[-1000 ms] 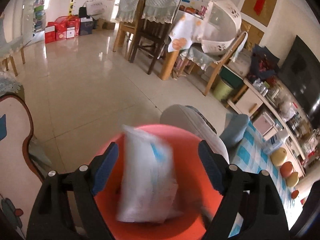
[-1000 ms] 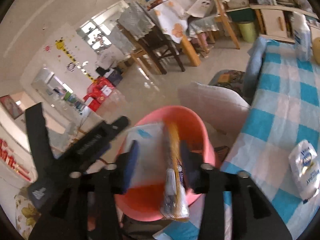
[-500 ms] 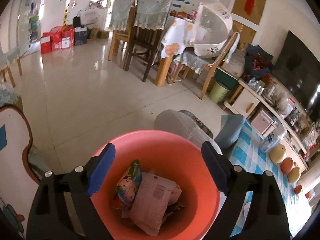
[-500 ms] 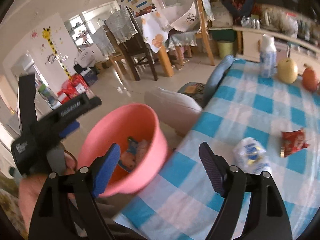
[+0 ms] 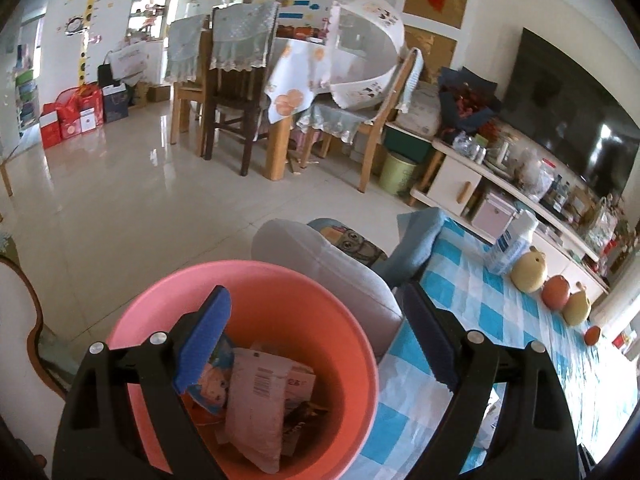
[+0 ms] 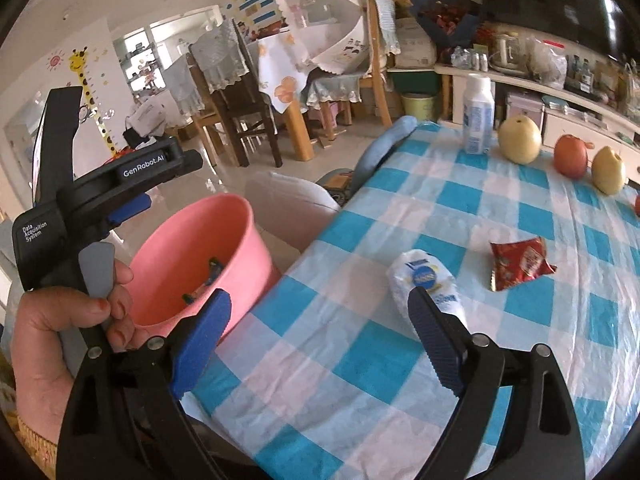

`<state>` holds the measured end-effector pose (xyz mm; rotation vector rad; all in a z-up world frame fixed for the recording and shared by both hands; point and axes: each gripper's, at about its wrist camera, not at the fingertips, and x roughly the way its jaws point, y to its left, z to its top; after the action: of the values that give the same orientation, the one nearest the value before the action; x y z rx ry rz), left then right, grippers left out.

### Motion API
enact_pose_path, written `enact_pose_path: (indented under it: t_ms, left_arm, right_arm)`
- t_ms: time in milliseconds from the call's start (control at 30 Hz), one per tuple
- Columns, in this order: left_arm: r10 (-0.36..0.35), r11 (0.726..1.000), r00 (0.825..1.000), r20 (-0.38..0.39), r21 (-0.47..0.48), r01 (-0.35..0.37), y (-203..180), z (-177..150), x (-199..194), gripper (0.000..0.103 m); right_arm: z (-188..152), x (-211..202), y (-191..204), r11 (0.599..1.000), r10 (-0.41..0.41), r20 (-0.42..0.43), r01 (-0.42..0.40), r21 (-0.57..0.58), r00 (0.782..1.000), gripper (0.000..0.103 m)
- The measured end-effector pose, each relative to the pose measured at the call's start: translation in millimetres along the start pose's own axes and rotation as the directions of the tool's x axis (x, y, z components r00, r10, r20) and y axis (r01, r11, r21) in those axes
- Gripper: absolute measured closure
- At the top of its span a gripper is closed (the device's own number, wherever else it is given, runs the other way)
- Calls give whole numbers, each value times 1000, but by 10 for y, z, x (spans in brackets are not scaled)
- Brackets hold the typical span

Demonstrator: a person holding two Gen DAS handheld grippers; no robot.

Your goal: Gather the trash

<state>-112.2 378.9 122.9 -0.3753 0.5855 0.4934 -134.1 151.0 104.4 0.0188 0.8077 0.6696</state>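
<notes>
Wrappers lie inside the pink bin, right under the left hand-held gripper, spread wide. A white packet and a red packet lie on the checked worktop, just ahead of the right hand-held gripper, also spread and holding nothing.

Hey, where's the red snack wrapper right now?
In the right wrist view, the red snack wrapper lies on the checked tablecloth, just right of the white packet and nearer than the fruit.
</notes>
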Motion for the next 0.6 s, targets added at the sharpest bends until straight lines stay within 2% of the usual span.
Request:
enact_pose_path:
  t_ms: [333,600]
  left_arm:
    - [-29,995,999,-17,100,31,-379,-84,56,15]
    - [-78,985,995,-55,151,85,-657,-190,91,15]
  right_arm:
    - [-33,-103,-386,997,-14,4,13,76,1000,12]
    - [-37,-196,-628,993,-32,13,30,112,999,12]
